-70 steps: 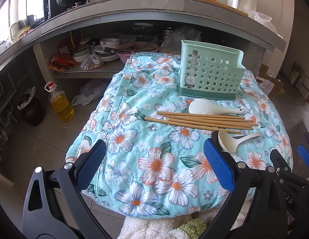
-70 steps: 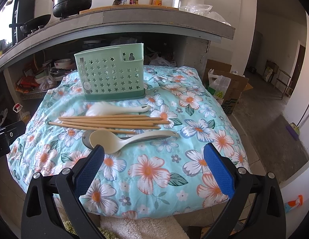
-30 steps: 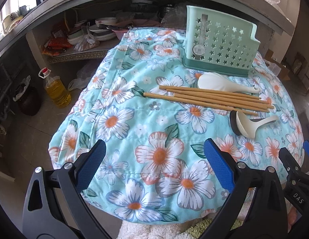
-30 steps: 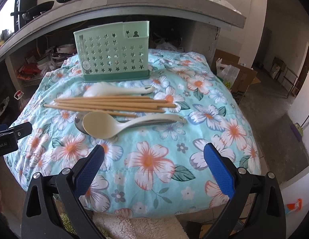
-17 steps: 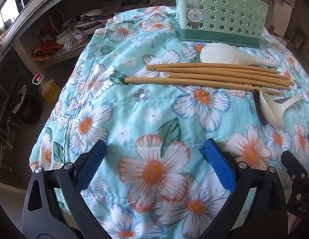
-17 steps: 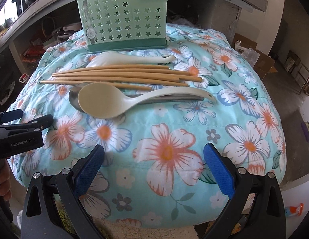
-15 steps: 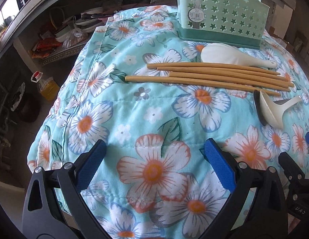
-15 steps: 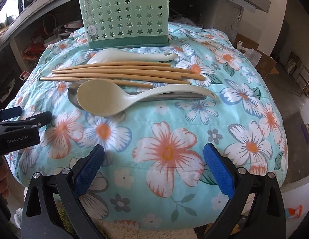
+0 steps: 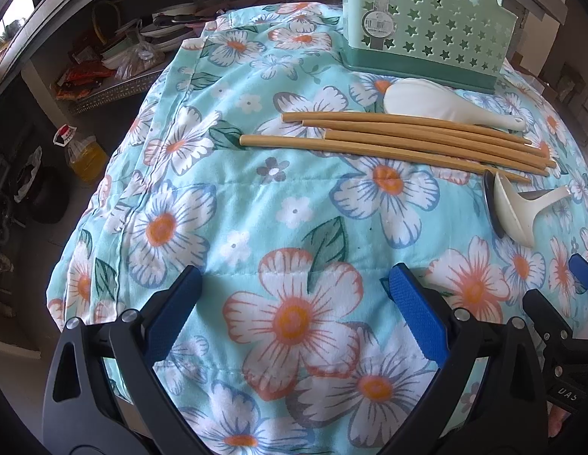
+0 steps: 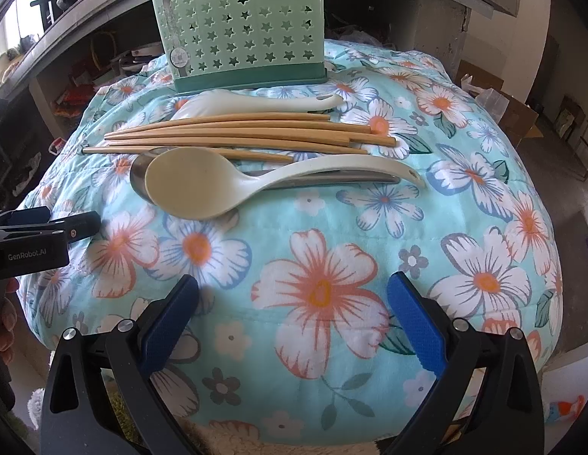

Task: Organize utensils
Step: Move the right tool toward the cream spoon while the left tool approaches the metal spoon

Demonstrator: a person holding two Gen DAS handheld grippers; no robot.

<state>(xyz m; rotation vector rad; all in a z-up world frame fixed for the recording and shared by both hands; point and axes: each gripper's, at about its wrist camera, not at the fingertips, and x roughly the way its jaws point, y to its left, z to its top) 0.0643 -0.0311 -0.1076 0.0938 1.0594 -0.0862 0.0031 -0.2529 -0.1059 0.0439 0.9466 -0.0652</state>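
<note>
A mint green utensil holder (image 10: 241, 34) with star holes stands at the far side of the floral quilt (image 10: 316, 265); it also shows in the left wrist view (image 9: 426, 19). In front of it lie a white rice paddle (image 10: 256, 104), several wooden chopsticks (image 10: 237, 134), and a cream spoon (image 10: 203, 185) on top of a metal spoon (image 10: 136, 178). The chopsticks (image 9: 389, 138) and cream spoon (image 9: 518, 208) also show in the left wrist view. My right gripper (image 10: 292, 311) is open and empty, short of the spoons. My left gripper (image 9: 294, 303) is open and empty over the quilt.
A concrete counter runs behind the quilt, with shelves of dishes (image 9: 169, 26) under it. An oil bottle (image 9: 81, 151) stands on the floor at left. A cardboard box (image 10: 518, 113) sits at right. The left gripper's body (image 10: 36, 235) shows at the right wrist view's left edge.
Both grippers have moved forward and lower toward the quilt; the utensils and holder look larger and closer. Both stay open. Nothing on the quilt has moved.
</note>
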